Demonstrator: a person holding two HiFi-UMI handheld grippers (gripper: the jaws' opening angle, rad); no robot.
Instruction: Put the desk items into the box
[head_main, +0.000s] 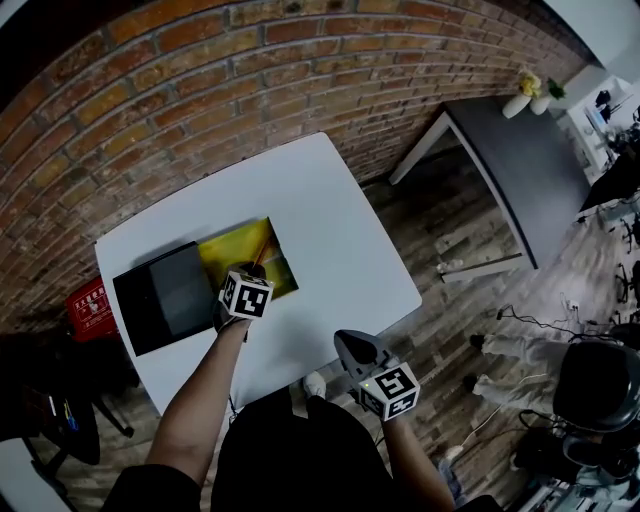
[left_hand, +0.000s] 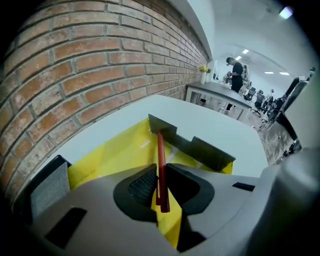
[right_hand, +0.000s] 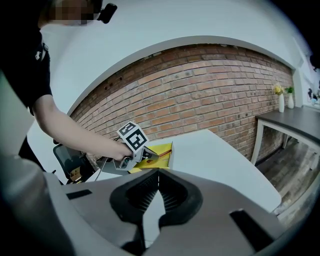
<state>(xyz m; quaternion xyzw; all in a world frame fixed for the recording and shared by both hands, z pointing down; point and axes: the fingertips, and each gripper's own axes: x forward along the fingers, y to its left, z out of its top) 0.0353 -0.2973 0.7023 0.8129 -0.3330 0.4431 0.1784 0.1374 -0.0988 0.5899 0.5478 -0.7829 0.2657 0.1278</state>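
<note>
Your left gripper (left_hand: 159, 172) is closed on a red pen (left_hand: 160, 147). Its pads press the pen's near end from both sides, and the shaft runs forward out over the box (left_hand: 110, 157). The box is open and yellow inside, with dark flaps (left_hand: 212, 152) standing along its far edge. It lies on the left part of the white table (head_main: 330, 230), on the side nearer the brick wall (head_main: 200, 90). A black lid (head_main: 165, 295) lies flat against the box's left side. The pen's far end sits close to one dark flap, but you cannot tell from these views whether it touches the flap.

Your right gripper (right_hand: 157, 172) has its jaws together with nothing between them. You hold it off the table's near edge, close to your body and well apart from the box. It points across the table toward your left gripper and the box.
</note>
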